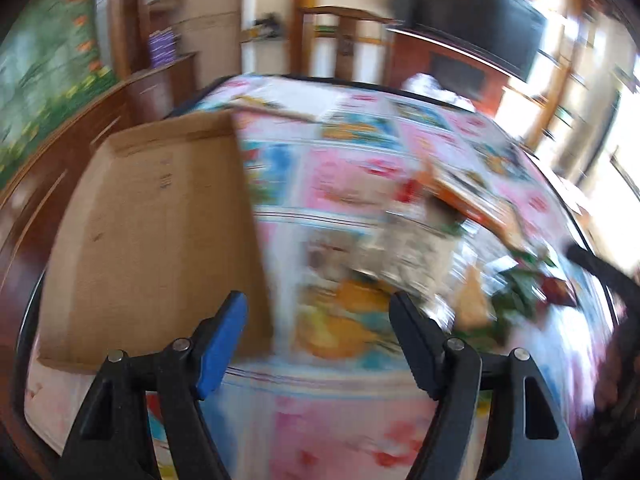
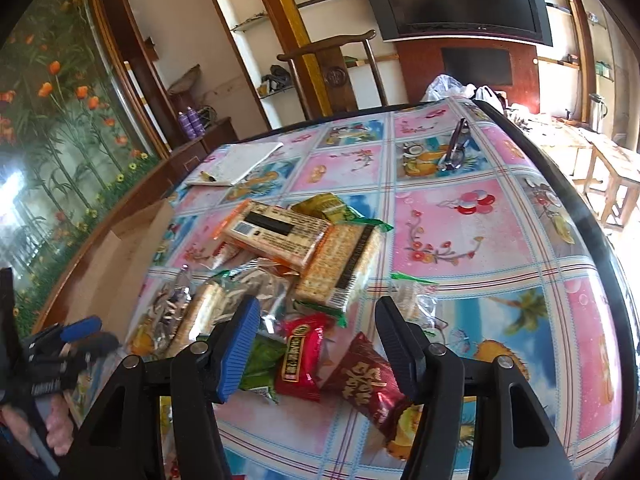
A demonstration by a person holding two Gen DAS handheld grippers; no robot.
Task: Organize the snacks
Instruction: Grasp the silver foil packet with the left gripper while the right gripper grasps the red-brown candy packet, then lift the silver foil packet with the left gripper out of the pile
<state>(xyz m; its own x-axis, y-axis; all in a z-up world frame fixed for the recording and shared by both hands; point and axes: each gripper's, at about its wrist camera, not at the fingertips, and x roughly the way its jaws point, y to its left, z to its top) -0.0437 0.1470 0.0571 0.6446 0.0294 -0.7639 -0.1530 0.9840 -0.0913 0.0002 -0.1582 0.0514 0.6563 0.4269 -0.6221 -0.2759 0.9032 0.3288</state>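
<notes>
A pile of wrapped snacks (image 2: 280, 280) lies on the flowered tablecloth (image 2: 460, 220). It holds an orange cracker pack (image 2: 276, 236), a green-edged cracker pack (image 2: 344, 264), a red packet (image 2: 300, 356) and a dark red packet (image 2: 368, 384). My right gripper (image 2: 318, 304) hovers open just above the near packets, gripping nothing. A flat open cardboard box (image 1: 152, 220) lies at the table's left edge. My left gripper (image 1: 317, 300) is open and empty, between the box and the blurred snack pile (image 1: 420, 248). In the right wrist view the left gripper (image 2: 80, 336) shows at the far left, held by a hand.
A notepad with a pen (image 2: 244, 160) and a pair of glasses (image 2: 456, 148) lie on the far part of the table. A wooden chair (image 2: 332, 64) stands behind it, with plastic bags (image 2: 452, 86) at the far corner. The table's dark rim (image 2: 592, 208) curves along the right.
</notes>
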